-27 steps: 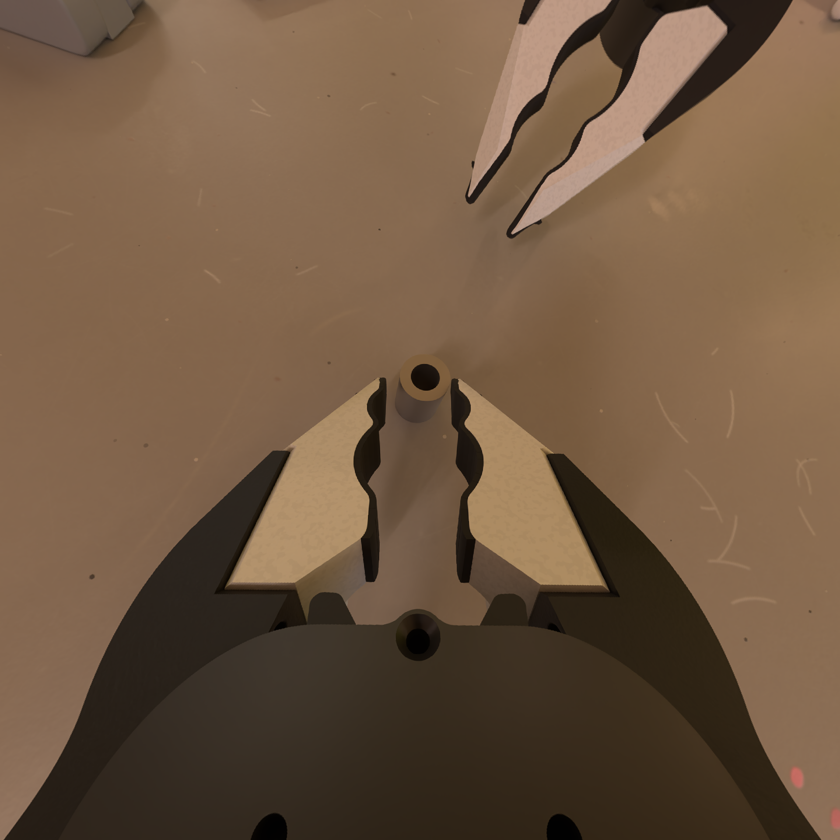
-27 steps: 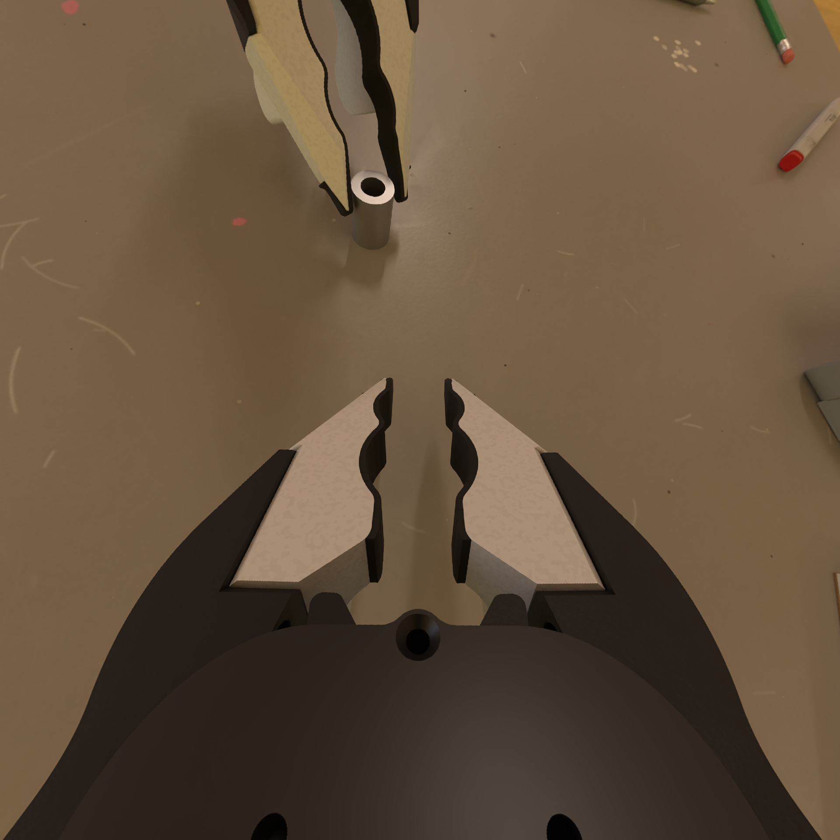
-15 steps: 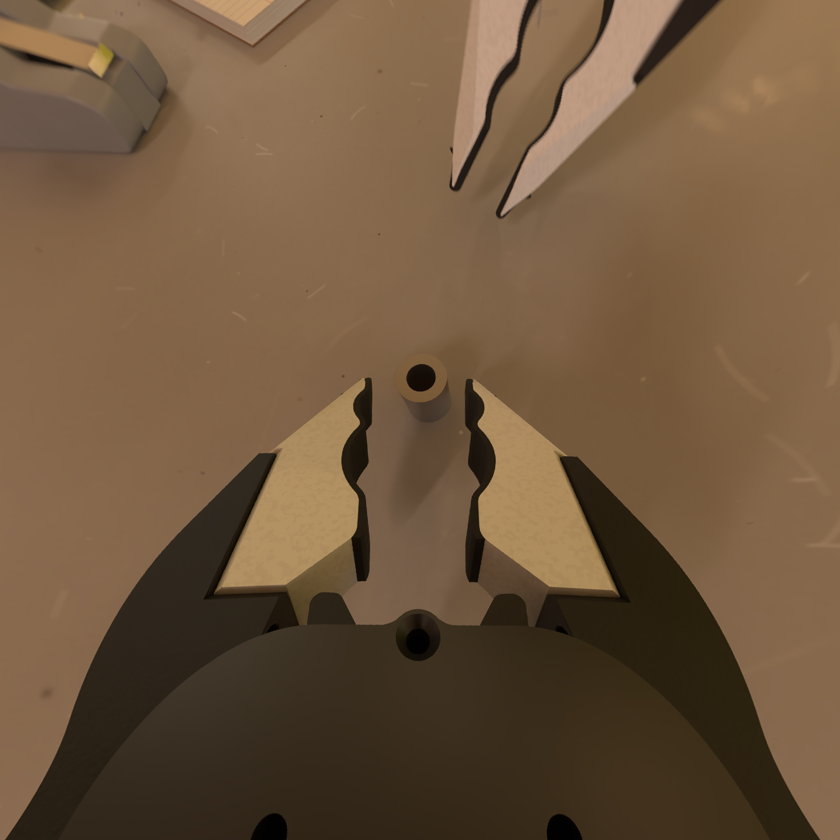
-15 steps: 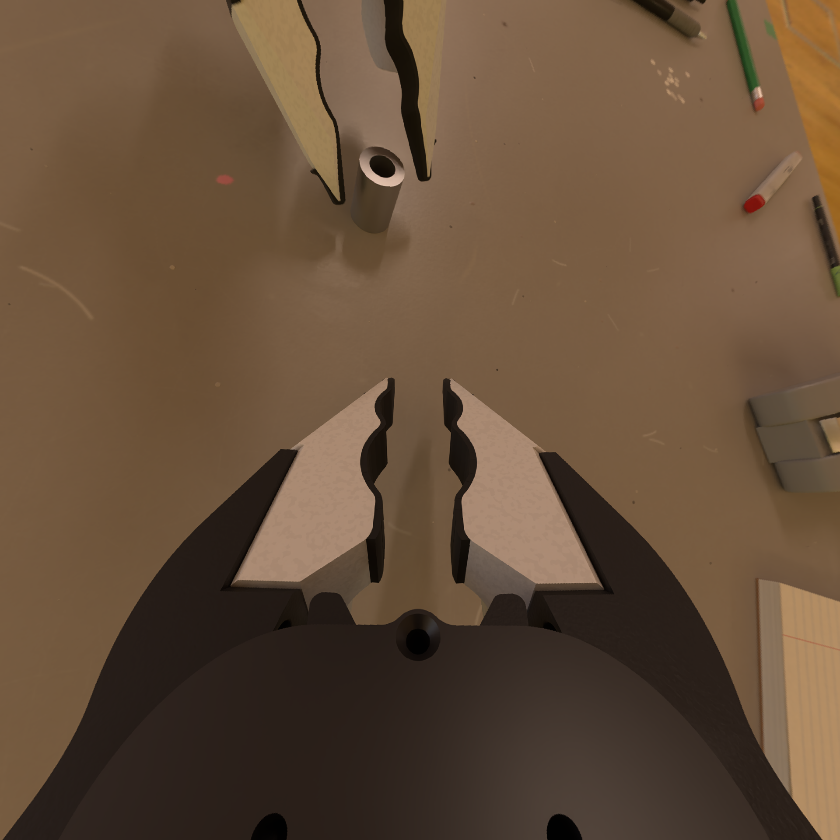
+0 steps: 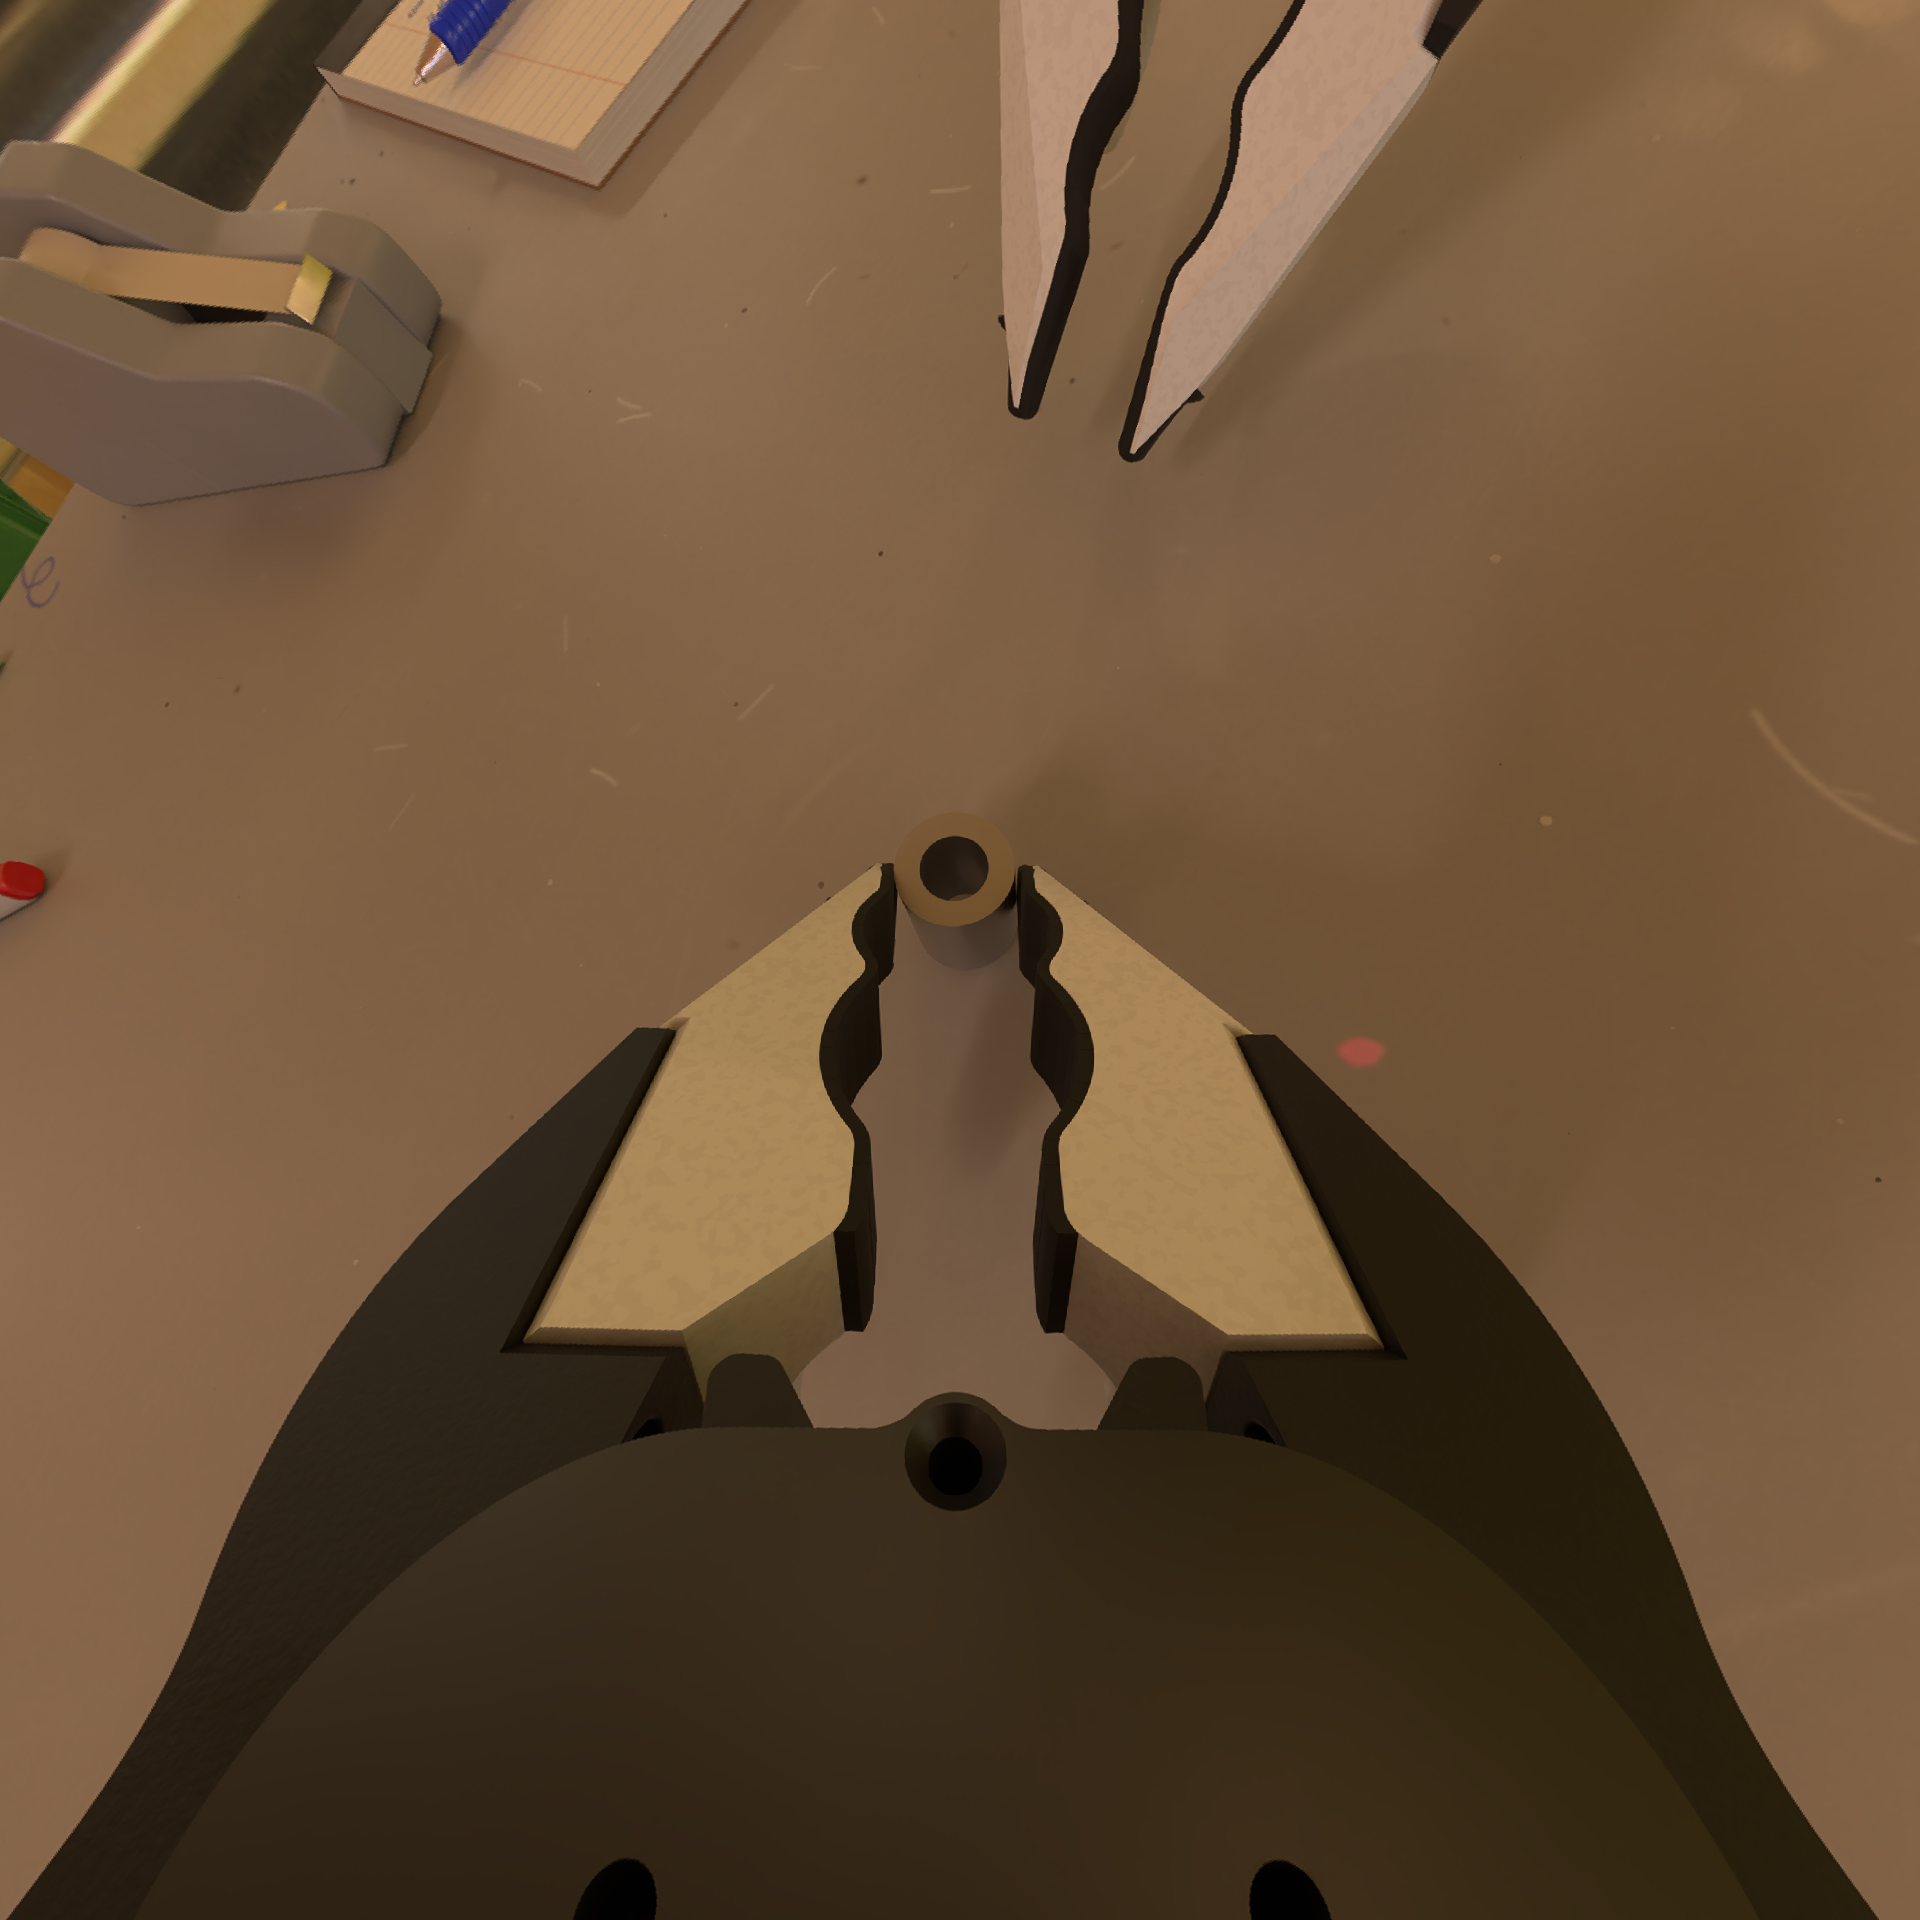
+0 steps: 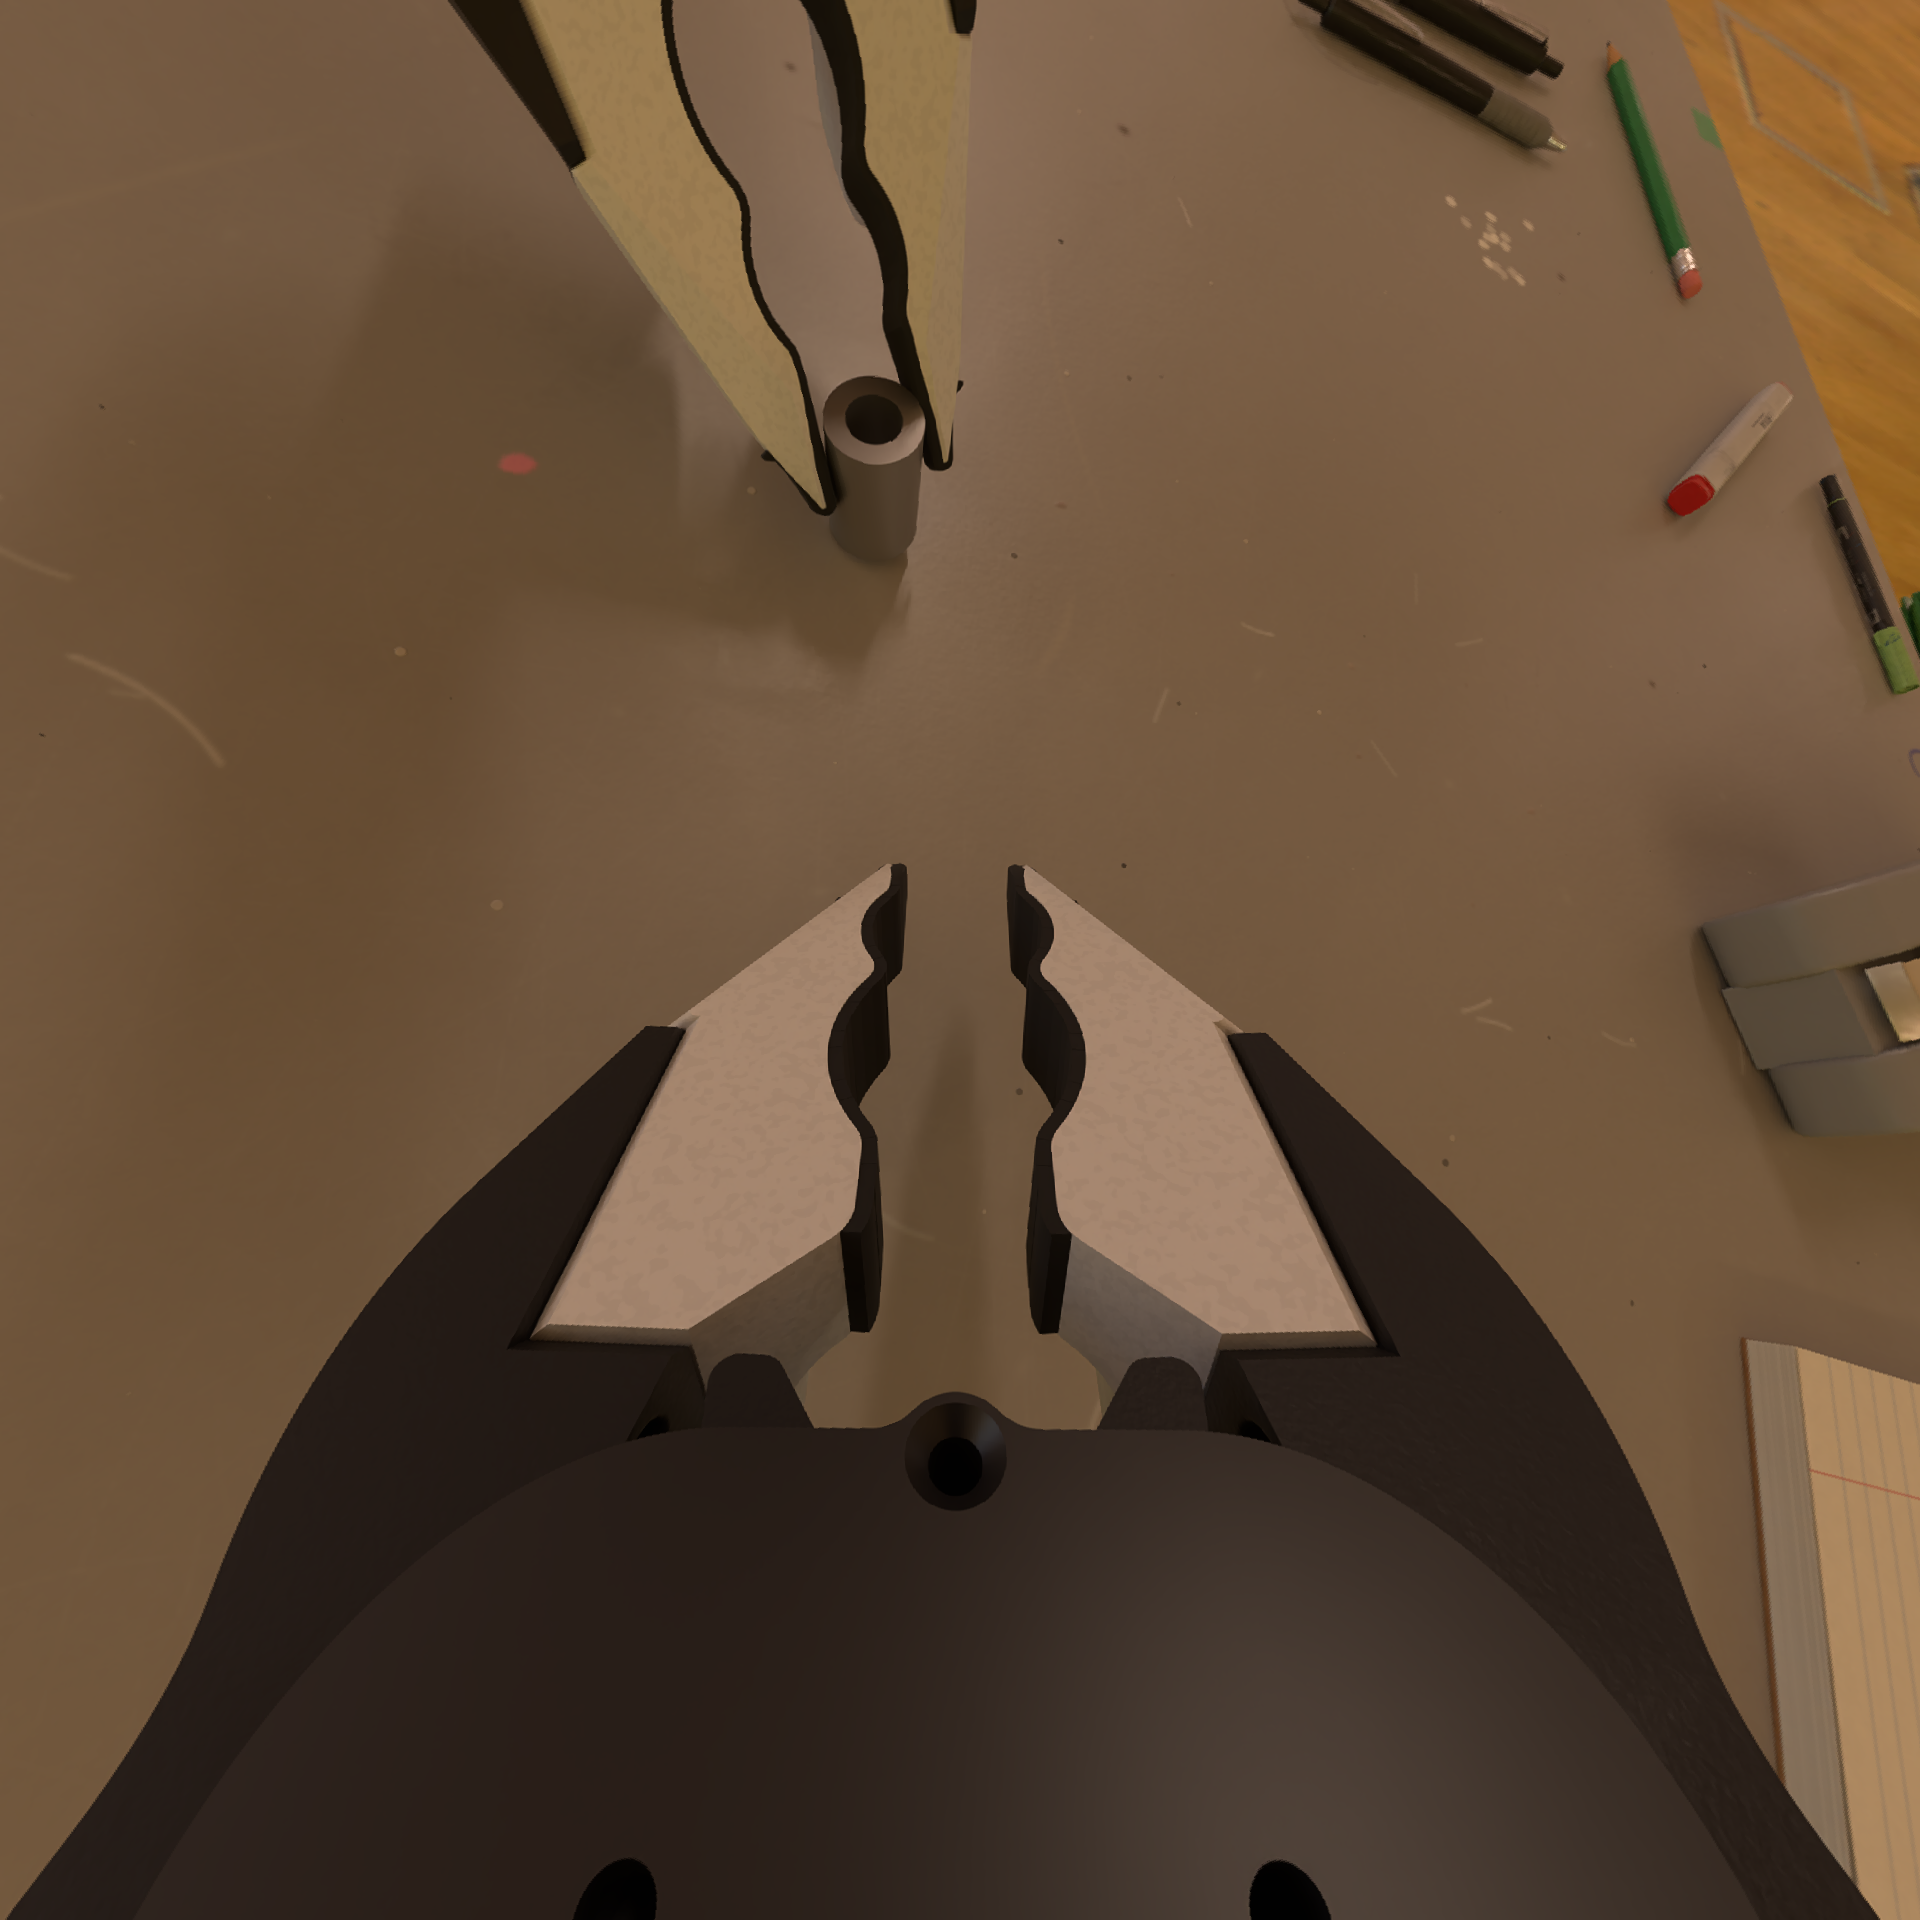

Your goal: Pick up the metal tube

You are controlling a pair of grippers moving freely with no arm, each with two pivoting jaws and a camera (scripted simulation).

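Note:
The metal tube (image 5: pixel 961 940) is a short grey hollow cylinder, standing upright with its open end facing up. My left gripper (image 5: pixel 956 878) is shut on it, its tan fingertips pressing the tube's two sides near the top. In the right wrist view the tube (image 6: pixel 875 525) sits between the left gripper's (image 6: pixel 881 486) fingers, and its base looks to rest on the brown table. My right gripper (image 6: pixel 956 873) is empty, its jaws a narrow gap apart, and hangs well short of the tube. It shows beyond the tube in the left wrist view (image 5: pixel 1078 431).
A grey tape dispenser (image 5: pixel 208 343) and a lined notepad (image 5: pixel 551 83) with a blue pen (image 5: pixel 457 26) lie at the far left. In the right wrist view a red-capped marker (image 6: pixel 1725 452), a green pencil (image 6: pixel 1652 177) and black pens (image 6: pixel 1455 73) lie near the table's right edge.
The left jaws, spread wider half a second ago, have closed onto the tube. Both views now take in more of the table. The right gripper's jaws have barely changed.

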